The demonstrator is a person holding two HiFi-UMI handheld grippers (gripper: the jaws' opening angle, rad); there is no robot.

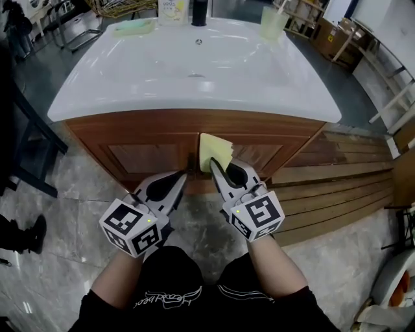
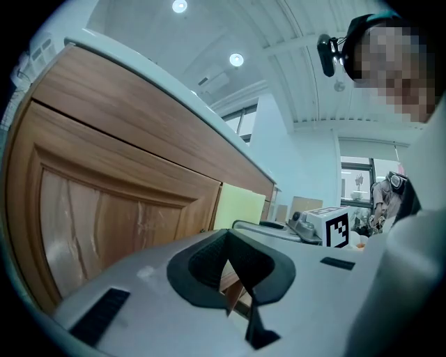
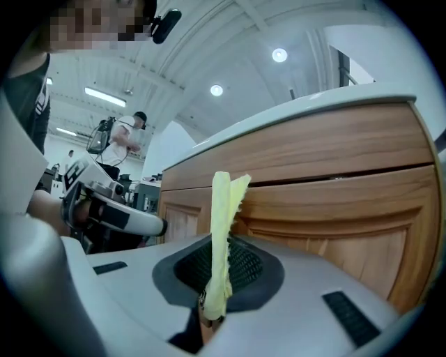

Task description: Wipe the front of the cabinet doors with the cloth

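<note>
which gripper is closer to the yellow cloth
Right. The right gripper clamps the pale yellow fabric cloth in its jaws; the left gripper sits just left of it, apart.

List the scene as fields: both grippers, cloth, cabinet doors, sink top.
left gripper: jaws together, empty, tips near the seam between the doors
right gripper: shut on cloth
cloth: yellow, folded, upright in the jaws, in front of the right door's upper part; contact unclear
cabinet doors: wood, closed
sink top: white, above the doors

Grey tile floor: wooden cabinet, slat platform. White basin top: green cloth, bottle, cup.
</note>
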